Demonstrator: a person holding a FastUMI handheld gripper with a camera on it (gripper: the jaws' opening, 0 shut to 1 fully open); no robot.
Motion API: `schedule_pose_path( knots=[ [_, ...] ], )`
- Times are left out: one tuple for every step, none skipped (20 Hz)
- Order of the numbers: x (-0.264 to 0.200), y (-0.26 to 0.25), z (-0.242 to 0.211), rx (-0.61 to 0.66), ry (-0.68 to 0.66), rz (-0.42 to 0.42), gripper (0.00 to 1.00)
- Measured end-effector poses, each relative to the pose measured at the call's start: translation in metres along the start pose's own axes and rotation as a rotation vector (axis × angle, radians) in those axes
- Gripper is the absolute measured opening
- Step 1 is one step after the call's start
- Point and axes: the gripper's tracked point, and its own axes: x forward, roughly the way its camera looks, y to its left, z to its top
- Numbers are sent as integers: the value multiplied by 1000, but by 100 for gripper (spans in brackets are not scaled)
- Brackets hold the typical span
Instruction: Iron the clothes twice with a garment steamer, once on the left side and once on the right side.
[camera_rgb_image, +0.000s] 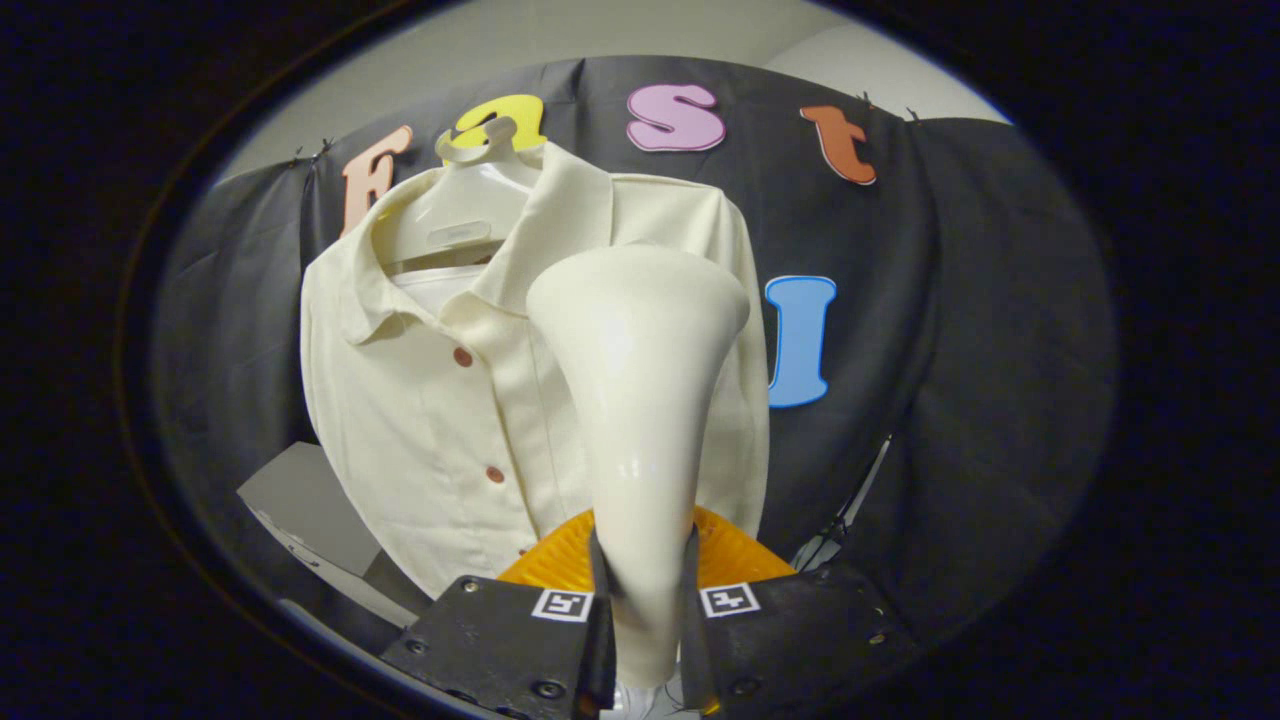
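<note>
A cream shirt is hung on a pale hanger against the black cloth wall, beyond the fingers and slightly to their left. Open cloth is seen past the shirt's right sleeve edge, with a thin cable running down there; on the other side, a grey flat surface is seen just below the shirt's left hem. The shirt's front is buttoned with small reddish-brown buttons, the collar is spread open, and the fabric looks mostly smooth, with faint vertical seams. The steamer is held upright between the fingers, its narrow cream handle flaring to a wide rounded head that overlaps the shirt's right half; whether the head touches the fabric cannot be told. An orange ribbed part is seen just behind the handle, low down. The gripper is closed on the steamer's handle, both dark fingers pressed against its sides, with little gap left.
</note>
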Motion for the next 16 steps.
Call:
schedule_pose_path(
  knots=[
    [5,-2,2,3,0,7,25],
    [9,-2,3,9,2,18,25],
    [13,-1,1,12,16,30,25],
    [17,0,-3,15,25,39,25],
    [19,0,-7,9,36,43,25],
    [21,-1,-12,3,39,45,25],
    [23,-1,-14,4,48,46,25],
    [25,-1,-14,17,48,45,25],
    [25,-2,-10,29,50,43,25],
    [24,-2,-4,28,33,38,25],
    [24,-4,2,21,27,34,25],
    [24,-4,6,13,25,37,25],
    [25,-4,6,7,31,40,25],
    [26,-5,5,5,38,42,25],
    [26,-5,6,15,36,42,25],
    [26,-4,5,17,45,44,25]
  ],
)
